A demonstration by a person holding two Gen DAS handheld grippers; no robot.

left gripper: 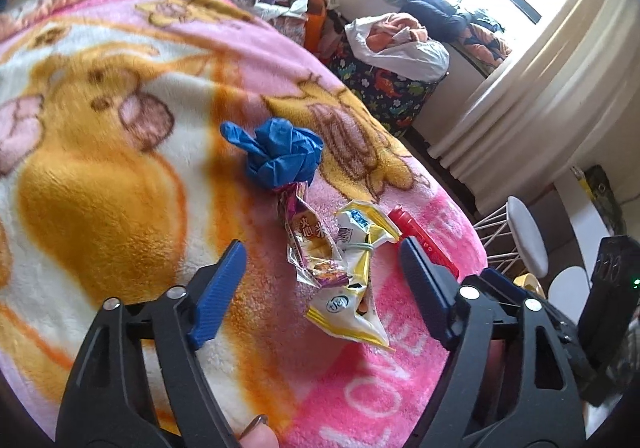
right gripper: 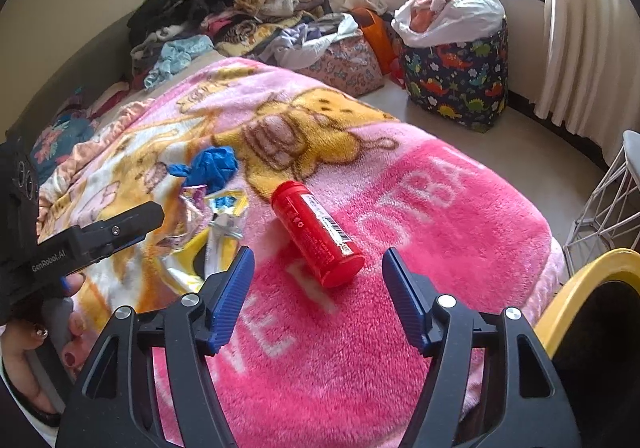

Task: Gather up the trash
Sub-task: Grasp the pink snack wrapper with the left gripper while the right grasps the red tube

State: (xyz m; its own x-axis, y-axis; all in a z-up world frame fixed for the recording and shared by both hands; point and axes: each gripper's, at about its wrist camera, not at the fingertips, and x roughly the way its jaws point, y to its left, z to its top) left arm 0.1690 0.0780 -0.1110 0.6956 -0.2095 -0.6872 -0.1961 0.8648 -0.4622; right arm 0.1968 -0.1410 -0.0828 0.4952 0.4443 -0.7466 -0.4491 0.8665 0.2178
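Observation:
Trash lies on a pink and orange blanket (left gripper: 100, 167): a crumpled blue glove (left gripper: 280, 149), a purple and silver snack wrapper (left gripper: 310, 244), a yellow and white wrapper (left gripper: 352, 304) and a red tube (left gripper: 424, 242). My left gripper (left gripper: 322, 248) is open, its jaws either side of the wrappers and just above them. In the right wrist view the red tube (right gripper: 318, 234) lies on the pink part of the blanket (right gripper: 400, 288). My right gripper (right gripper: 318, 256) is open with the tube's near end between its jaws. The glove (right gripper: 210, 165) and wrappers (right gripper: 216, 215) lie to its left.
A yellow-rimmed black bin (right gripper: 592, 328) stands at the bed's right edge. A white wire stool (right gripper: 612, 203) is beside it. A dinosaur-print hamper (right gripper: 456, 79) with a white bag stands by the curtain. Clothes are piled at the far end of the bed (right gripper: 224, 7).

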